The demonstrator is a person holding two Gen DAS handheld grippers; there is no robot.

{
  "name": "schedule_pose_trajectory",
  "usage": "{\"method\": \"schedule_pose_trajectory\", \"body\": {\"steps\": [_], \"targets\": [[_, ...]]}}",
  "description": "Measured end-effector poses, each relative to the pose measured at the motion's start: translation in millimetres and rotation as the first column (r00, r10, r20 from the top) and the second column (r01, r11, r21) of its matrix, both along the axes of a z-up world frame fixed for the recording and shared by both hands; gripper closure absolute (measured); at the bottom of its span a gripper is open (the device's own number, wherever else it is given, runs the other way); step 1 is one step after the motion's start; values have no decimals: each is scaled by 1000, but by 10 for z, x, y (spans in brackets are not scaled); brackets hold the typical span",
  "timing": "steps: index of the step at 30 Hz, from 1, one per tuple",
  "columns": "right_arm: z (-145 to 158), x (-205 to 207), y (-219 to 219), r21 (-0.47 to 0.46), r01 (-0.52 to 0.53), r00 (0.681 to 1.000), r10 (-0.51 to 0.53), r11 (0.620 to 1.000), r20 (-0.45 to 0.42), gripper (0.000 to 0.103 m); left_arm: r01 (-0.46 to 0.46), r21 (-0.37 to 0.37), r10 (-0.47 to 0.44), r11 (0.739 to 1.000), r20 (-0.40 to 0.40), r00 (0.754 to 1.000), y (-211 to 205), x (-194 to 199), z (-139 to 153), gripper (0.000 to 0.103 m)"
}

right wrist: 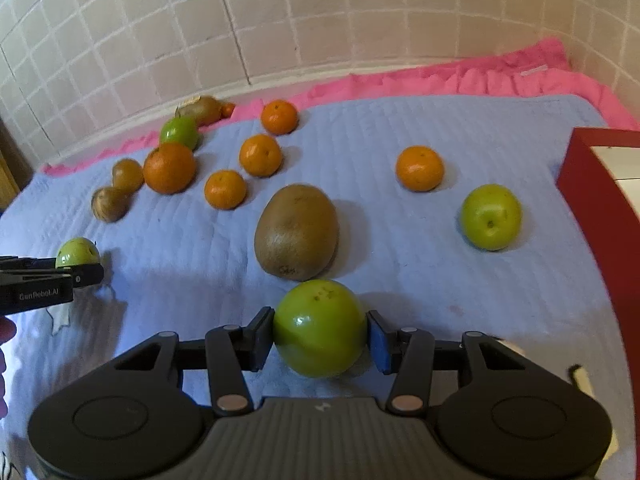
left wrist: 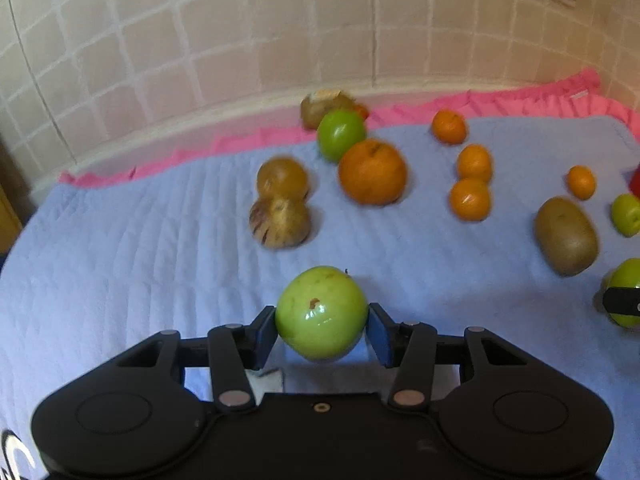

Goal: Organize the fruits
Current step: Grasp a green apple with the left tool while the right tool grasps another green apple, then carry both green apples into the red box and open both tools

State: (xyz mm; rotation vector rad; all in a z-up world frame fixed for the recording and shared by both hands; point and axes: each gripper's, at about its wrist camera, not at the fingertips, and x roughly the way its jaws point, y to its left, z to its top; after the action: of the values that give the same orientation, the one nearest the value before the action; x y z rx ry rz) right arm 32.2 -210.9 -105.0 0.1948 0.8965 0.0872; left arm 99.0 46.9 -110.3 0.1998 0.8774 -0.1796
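Note:
In the left wrist view a green apple (left wrist: 322,312) sits between the pads of my left gripper (left wrist: 322,330), low over the blue quilted cloth (left wrist: 140,260); both pads press its sides. The right wrist view shows a second green apple (right wrist: 319,326) clamped the same way in my right gripper (right wrist: 320,338), just in front of a large brown kiwi (right wrist: 297,232). Each gripper also appears at the edge of the other view: the left gripper (right wrist: 82,274) with its apple (right wrist: 78,251), and one of the right gripper's fingers (left wrist: 622,300) across its apple (left wrist: 628,278).
Loose fruit lies on the cloth: a big orange (left wrist: 372,172), several tangerines such as one (right wrist: 419,168), more green apples (right wrist: 491,216) (left wrist: 341,134), two brownish striped fruits (left wrist: 280,222). A red box (right wrist: 596,208) stands at the right. Tiled wall (right wrist: 280,20) and pink cloth (right wrist: 440,80) lie behind.

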Motion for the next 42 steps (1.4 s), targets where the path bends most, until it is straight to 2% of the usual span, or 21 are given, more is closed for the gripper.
{"method": "schedule_pose_trajectory", "body": {"steps": [5,9,13,17,19,21,24,27,29,31,32,36,42], "targets": [[352,-112,-217,8,48,995,-49,999,88,52,71,-6,-70,997,103,992,-233,-43,399,45],[736,-233,-518,-5,108,977,-105,994,184,52,180,-7,-174,984,231,957,-575,-44,876,45],[1125,-403,-953,-52,216,937,-192,975,291,52,323,-11,-300,946,344,890,-1029,-25,1339,45],[1325,-620,-1503,-53,360,883,-322,931,343,52,495,-21,-450,869,386,805,-1689,18,1600,45],[1349,-731,-1763,-68,437,854,-391,897,342,52,576,-29,-517,817,405,754,-2072,38,1656,45],[1303,-822,-2034,-75,497,834,-452,865,316,52,648,-50,-584,760,386,714,-2482,92,1627,45],[1101,-908,-2418,-46,564,808,-539,825,236,52,715,-83,-665,694,304,682,-3091,174,1430,45],[833,-919,-2708,1,596,794,-590,803,149,52,754,-142,-727,642,200,657,-3600,241,1152,45],[656,-881,-2843,-6,597,799,-594,802,94,52,767,-177,-760,617,122,639,-3919,306,938,45],[495,-831,-2941,-12,594,804,-593,805,41,52,770,-209,-781,603,40,623,-4122,318,726,45],[421,-824,-2976,-9,590,807,-590,807,21,52,767,-213,-785,605,2,620,-4243,340,608,45],[174,-813,-3033,-10,589,807,-589,808,-42,52,762,-186,-783,620,-78,617,-4508,320,280,45],[-87,-757,-3108,-22,596,797,-595,802,-105,52,765,-162,-782,623,-153,605,-4733,328,-24,45]]}}
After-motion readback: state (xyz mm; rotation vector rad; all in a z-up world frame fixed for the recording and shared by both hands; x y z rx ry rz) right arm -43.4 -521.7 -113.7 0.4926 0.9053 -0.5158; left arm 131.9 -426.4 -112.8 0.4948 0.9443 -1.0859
